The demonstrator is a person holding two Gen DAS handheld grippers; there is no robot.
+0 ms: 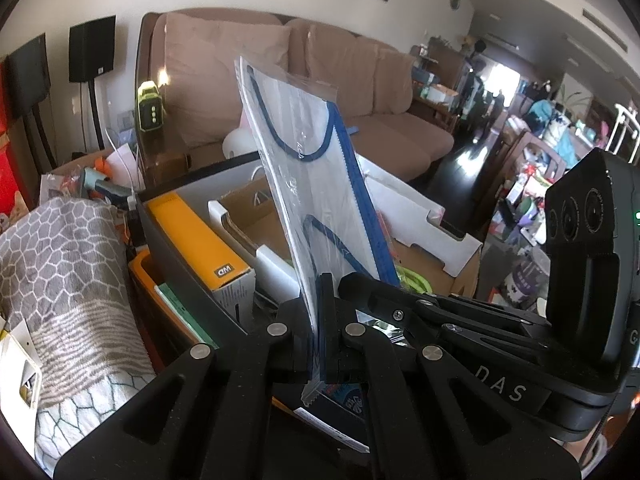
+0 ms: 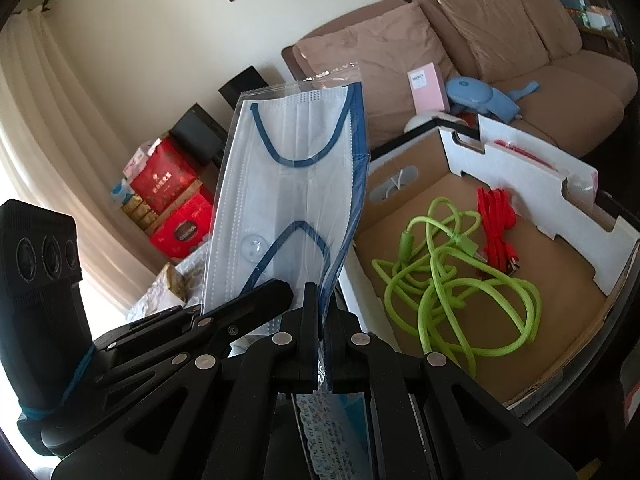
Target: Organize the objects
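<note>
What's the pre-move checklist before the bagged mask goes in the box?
1. Left hand-held gripper shut on the mask bag: ok.
2. Right hand-held gripper shut on the same bag's lower edge: ok.
3. Mask sealed in bag: cannot tell.
4. Bare floor in the box: ok.
5. Green cable and red cable lying inside, clear of the bag: ok.
6. Bag hangs free, not snagged: ok.

You see a bright room, with sun coming through the curtain (image 2: 48,152). The floor (image 1: 468,156) shines with glare. The edges bend round and go dark.
</note>
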